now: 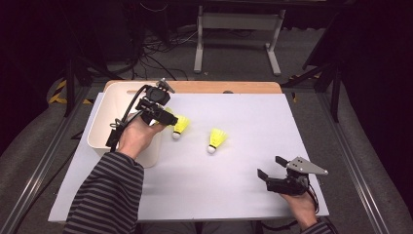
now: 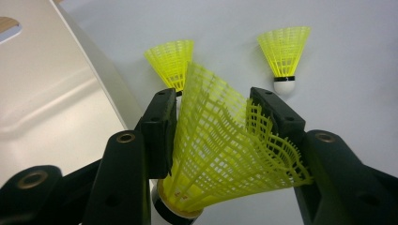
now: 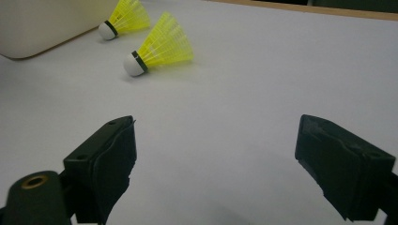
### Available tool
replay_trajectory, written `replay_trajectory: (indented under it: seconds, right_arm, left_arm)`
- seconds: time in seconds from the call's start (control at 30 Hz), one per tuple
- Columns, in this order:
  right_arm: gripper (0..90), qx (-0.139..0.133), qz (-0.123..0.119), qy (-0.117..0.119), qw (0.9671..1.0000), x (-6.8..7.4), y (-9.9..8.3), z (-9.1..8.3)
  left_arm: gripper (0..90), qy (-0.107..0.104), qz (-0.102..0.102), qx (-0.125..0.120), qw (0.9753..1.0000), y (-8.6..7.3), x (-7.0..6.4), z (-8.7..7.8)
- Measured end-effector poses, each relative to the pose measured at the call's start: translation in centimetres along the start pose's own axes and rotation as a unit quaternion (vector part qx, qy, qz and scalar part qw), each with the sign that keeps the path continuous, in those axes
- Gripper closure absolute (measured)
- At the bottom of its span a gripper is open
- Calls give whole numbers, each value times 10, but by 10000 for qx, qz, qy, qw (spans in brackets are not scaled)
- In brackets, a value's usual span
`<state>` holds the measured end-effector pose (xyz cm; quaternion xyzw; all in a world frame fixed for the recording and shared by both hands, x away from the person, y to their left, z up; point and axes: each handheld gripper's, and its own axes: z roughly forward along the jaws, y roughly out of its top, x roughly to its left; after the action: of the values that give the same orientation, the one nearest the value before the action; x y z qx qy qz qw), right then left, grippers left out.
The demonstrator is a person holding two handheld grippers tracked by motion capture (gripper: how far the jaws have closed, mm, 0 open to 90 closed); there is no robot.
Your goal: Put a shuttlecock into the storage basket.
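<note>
1. My held shuttlecock (image 2: 220,145) sits squeezed between the left gripper's (image 1: 163,116) jaws, skirt crushed, by the white bin's (image 1: 104,117) edge.
2. Two more shuttlecocks (image 1: 181,126) (image 1: 216,140) lie on the table (image 1: 243,195).
3. My right gripper (image 1: 272,166) rests wide open, holding nothing.

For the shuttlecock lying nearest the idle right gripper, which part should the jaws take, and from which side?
Probably the yellow skirt of the nearer shuttlecock: it lies on its side, white cork toward the person, skirt widest and springy. The right gripper, jaws open, could come down from above, closing across the skirt just behind the cork, as the left gripper holds its own.
</note>
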<state>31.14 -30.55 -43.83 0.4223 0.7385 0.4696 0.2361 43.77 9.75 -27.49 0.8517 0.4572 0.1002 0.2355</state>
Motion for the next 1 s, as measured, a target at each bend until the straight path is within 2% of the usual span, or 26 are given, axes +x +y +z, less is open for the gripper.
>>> replay_trajectory:
  seconds: [0.27, 1.0]
  right_arm:
    - [134, 4, 1, -4, 10000, 0, 0, 0]
    - [134, 27, 0, -20, 10000, -1, 0, 0]
  left_arm:
    - [542, 75, -25, -37, 10000, 0, 3, -5]
    - [549, 251, -218, -26, 9994, -13, 29, -10]
